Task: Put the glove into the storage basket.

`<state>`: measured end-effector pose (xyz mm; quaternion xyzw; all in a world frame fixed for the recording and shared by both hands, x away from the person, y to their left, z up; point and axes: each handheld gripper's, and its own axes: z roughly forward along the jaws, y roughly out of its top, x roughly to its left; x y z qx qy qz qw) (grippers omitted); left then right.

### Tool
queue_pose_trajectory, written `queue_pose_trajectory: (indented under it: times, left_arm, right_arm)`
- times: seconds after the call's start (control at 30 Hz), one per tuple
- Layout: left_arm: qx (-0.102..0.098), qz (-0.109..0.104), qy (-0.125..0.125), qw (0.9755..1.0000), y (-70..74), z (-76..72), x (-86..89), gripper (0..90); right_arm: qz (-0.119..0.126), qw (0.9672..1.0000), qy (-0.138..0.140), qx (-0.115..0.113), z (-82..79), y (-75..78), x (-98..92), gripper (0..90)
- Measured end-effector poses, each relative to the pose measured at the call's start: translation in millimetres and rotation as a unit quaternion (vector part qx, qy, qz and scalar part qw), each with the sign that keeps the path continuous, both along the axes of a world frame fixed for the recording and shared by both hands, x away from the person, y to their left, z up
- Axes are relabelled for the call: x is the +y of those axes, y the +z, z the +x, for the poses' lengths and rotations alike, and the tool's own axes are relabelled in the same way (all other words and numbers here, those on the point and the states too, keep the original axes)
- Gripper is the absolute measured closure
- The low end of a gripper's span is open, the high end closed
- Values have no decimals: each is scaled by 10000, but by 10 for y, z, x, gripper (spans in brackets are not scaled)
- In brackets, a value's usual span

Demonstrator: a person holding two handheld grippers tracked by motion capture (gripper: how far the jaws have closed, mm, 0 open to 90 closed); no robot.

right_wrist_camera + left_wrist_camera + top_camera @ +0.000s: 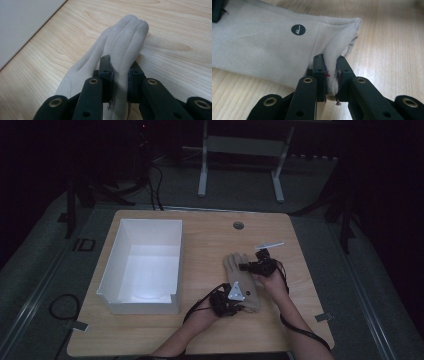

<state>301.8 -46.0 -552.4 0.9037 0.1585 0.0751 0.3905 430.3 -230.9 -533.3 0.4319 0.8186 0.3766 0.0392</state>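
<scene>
High view: a beige glove point(242, 280) lies flat on the table, right of the white box point(142, 265) — left gripper point(231, 306) pinches its cuff, right gripper point(252, 266) its fingers — likely ready to lift it together.

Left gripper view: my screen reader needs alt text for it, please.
The left gripper is pinching the cuff edge of a beige glove that lies on a wooden table. A round dark logo marks the glove.

Beige fabric glove point(242, 279), small dark round logo, flat on wooden table, cuff nearest the person
</scene>
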Motion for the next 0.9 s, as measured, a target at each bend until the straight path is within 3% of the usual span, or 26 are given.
queue_pose_trajectory:
  times: [0.13, 0.2, 0.5, 0.63, 0.9]
  left_arm:
    - [47, -50, 74, 9999, -30, -1, 31, 818]
    - [39, -56, 91, 9999, -17, 1, 52, 818]
    - [-97, -44, 152, 9998, 178, 28, 105, 817]
    - [-160, -27, 168, 9997, 290, 41, 124, 818]
    - [-321, 36, 248, 9992, 567, 71, 162, 818]
  right_arm:
    - [-83, 9999, -7, -94, -14, -10, 25, 791]
    - [6, 10000, -15, -83, -13, -1, 19, 793]
    - [194, 9996, -26, -192, -1, 168, 21, 794]
    - [422, 9988, -58, -255, 10, 334, -7, 794]
    - [514, 9972, -54, -532, -14, 659, -9, 793]
